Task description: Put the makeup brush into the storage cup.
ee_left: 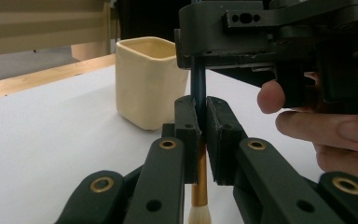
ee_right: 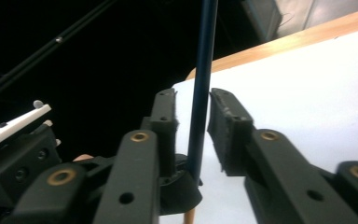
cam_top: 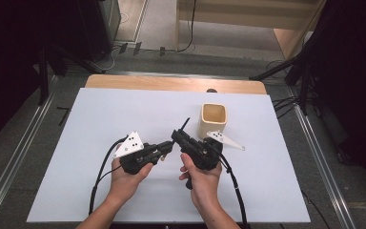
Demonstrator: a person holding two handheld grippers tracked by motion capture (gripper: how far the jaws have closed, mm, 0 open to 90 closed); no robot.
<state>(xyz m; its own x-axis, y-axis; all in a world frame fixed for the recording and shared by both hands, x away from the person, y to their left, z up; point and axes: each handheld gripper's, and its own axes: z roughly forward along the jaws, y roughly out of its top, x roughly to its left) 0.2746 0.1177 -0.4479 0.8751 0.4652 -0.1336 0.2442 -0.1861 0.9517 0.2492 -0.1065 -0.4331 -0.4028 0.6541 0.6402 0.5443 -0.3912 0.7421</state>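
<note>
White covering spreads over the desk (cam_top: 124,119), with a strip of bare wood along its far edge. Toward the far right edge stands a cream square cup (cam_top: 213,119). Nearer the middle, the left gripper (cam_top: 164,149) pinches a dark-handled brush (ee_left: 199,93). The right gripper (cam_top: 177,136) straddles its handle, jaws just apart from it.

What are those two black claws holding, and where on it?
A thin dark-handled paintbrush: the left gripper clamps its handle just above the gold ferrule; the right gripper's jaws flank the handle higher up, not visibly pressing.
</note>
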